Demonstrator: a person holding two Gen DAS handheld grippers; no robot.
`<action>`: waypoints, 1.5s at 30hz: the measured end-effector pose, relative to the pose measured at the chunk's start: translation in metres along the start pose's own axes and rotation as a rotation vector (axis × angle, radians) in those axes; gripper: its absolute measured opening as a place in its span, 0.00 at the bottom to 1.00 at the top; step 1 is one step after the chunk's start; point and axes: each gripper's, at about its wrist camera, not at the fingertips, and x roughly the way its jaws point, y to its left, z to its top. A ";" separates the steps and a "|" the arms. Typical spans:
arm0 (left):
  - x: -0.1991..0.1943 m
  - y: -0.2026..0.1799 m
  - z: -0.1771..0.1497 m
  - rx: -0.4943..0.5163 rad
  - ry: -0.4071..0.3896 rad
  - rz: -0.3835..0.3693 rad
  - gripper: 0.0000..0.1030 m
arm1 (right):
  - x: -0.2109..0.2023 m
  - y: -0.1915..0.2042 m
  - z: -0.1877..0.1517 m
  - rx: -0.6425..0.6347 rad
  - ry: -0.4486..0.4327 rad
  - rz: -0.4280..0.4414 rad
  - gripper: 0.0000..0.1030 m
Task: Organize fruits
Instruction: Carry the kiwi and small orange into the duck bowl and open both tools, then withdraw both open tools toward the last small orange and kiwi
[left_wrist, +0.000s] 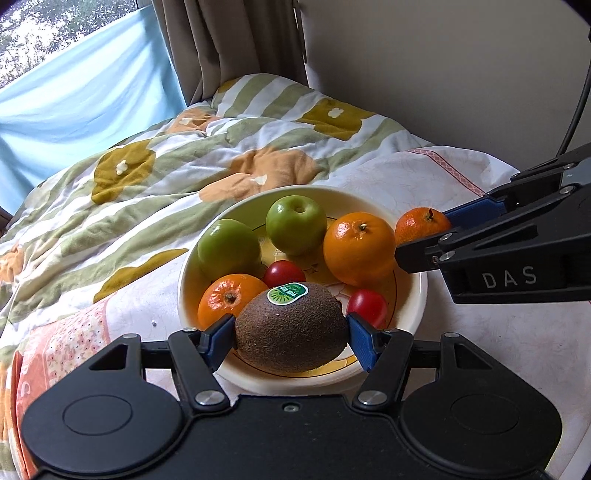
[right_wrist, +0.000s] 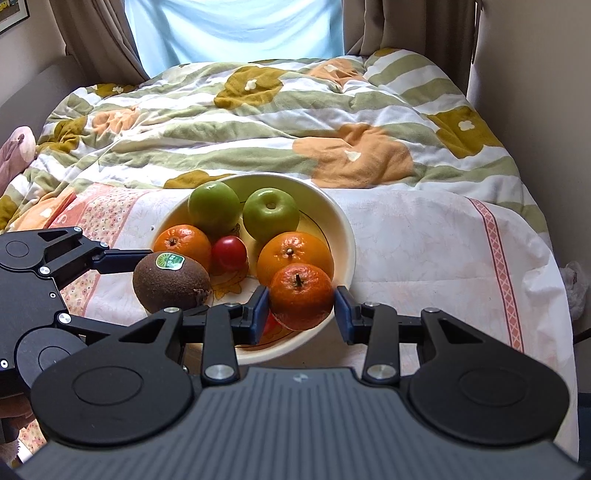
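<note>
The left gripper (left_wrist: 291, 338) grasps a kiwi (left_wrist: 290, 326) across its long ends, over the near rim of the bowl (left_wrist: 410, 314) on the bed. It looks firm but fuzzy, and likely bruises under pressure. The right gripper (right_wrist: 301, 308) clasps a mandarin (right_wrist: 301, 295) by its sides above the bowl; its rind probably yields, so a light equatorial hold suits it.

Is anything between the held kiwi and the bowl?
Nothing visible: the left gripper holds the kiwi over the near rim of the bowl; an orange and a tomato lie just beyond.
</note>
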 end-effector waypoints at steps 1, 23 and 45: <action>0.002 0.000 0.000 0.003 0.000 0.001 0.67 | 0.000 0.000 -0.001 0.003 0.002 -0.002 0.51; -0.036 0.012 -0.012 -0.099 -0.042 -0.010 0.92 | -0.018 0.008 0.008 -0.034 -0.001 0.037 0.52; -0.065 0.047 -0.047 -0.259 -0.026 0.096 0.92 | 0.038 0.052 0.021 -0.097 0.028 0.123 0.79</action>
